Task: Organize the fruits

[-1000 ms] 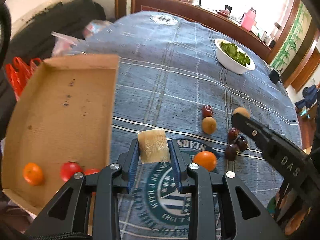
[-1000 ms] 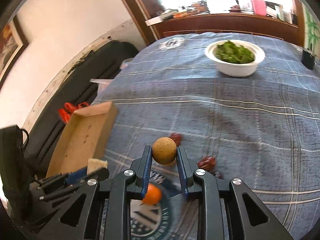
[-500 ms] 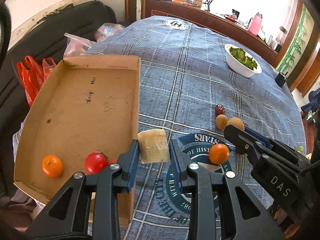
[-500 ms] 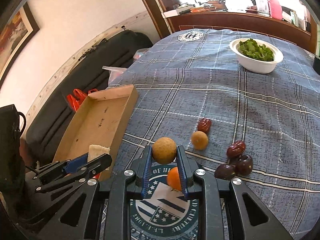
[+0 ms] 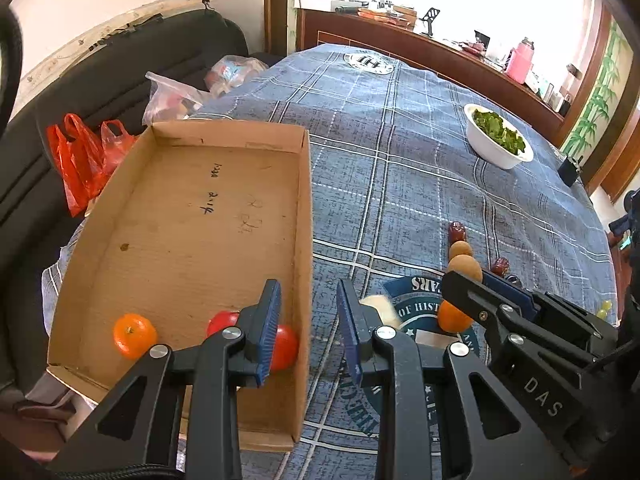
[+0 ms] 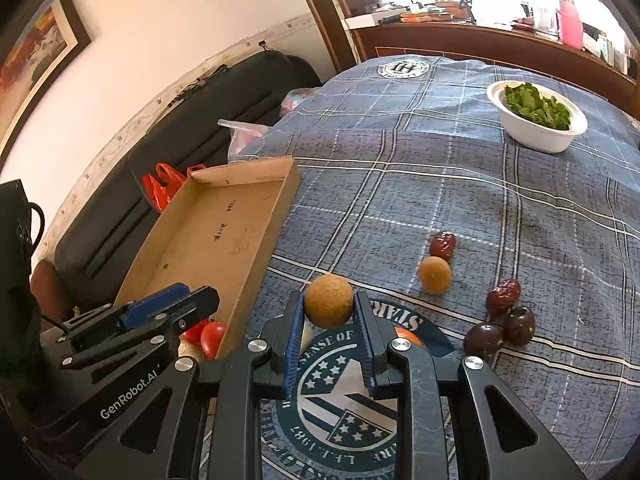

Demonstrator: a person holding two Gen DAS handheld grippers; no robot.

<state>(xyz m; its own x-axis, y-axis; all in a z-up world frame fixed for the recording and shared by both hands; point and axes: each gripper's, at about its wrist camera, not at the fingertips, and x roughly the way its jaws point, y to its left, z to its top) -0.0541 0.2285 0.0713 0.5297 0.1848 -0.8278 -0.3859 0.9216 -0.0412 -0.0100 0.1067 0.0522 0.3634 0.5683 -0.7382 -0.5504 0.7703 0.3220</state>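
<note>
Brown round fruit clamped in right tool; left tool apart, empty, over cardboard tray edge.

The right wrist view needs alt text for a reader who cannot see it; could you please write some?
A hand-held gripper grips a round brown fruit above a blue plaid tablecloth. To its left, a cardboard box holds red tomatoes; loose fruit and a white bowl of greens lie ahead.
</note>
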